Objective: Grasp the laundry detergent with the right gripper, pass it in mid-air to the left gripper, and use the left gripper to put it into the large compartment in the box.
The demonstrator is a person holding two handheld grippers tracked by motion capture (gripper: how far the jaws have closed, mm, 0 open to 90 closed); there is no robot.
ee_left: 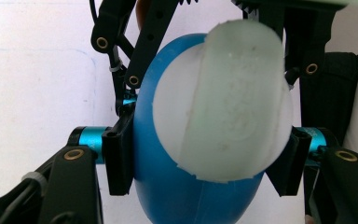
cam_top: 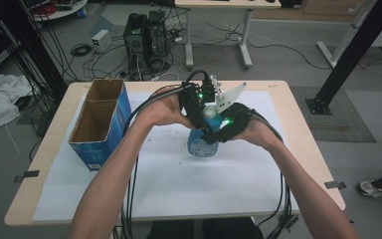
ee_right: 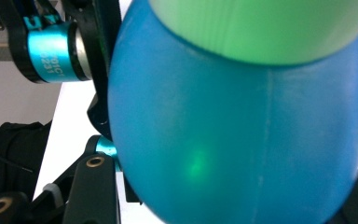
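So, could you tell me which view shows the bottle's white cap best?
The left gripper view: the white cap faces the camera, sharp, above the blue bottle. The right gripper view catches just its green-lit edge. In the high view it is small among the grippers.

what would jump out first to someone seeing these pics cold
Both tools meet on a blue bottle with a white cap, standing near the middle of the white-covered table. The left tool clamps it from the left and the right tool from the right; in the left gripper view the black pads press against the bottle's sides. To the left stands an open blue cardboard box, apart from the bottle.
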